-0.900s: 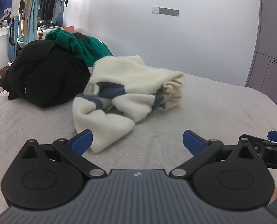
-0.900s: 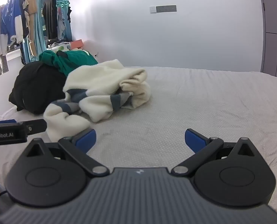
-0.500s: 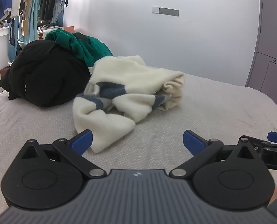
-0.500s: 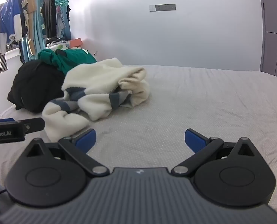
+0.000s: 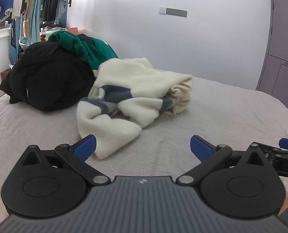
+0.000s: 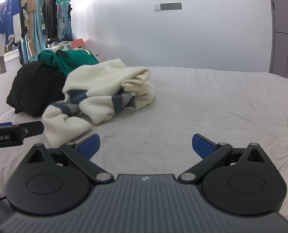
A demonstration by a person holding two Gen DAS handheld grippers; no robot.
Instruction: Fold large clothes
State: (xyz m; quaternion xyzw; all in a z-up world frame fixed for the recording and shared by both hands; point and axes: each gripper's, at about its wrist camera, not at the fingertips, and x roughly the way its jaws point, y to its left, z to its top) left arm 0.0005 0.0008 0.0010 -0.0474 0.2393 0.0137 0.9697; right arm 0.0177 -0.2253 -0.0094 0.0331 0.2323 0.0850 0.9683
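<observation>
A cream fleece garment [image 5: 136,89] with grey-blue bands lay crumpled on the bed [image 5: 221,116], in the middle of the left wrist frame and left of centre in the right wrist frame [image 6: 105,89]. One loose end of it trailed toward the lower left of both frames and ended just beside the left blue pad of each tool. Behind it, in the left part of both frames, sat a black garment [image 5: 47,81] with a green garment [image 5: 87,48] heaped on top of it and touching the cream one.

The left tool [image 5: 142,145] stood with its jaws spread wide and nothing between them, only bare bed cover. The right tool [image 6: 146,144] was likewise spread wide and held nothing. At the right edge of the left wrist frame the side of the right tool [image 5: 285,159] carried white letters, of which only "DA" could be read before the frame cut them off. At the left edge of the right wrist frame the left tool [image 6: 12,134] showed the partial lettering "nRobot.AI". A small pale emblem sat at the centre of each tool's grey ribbed body; it was too small to read.

Hanging clothes [image 6: 14,23] filled the upper left of both frames. A switch plate [image 6: 167,6] was on the white wall, and a grey door [image 5: 283,58] stood at the right edge.
</observation>
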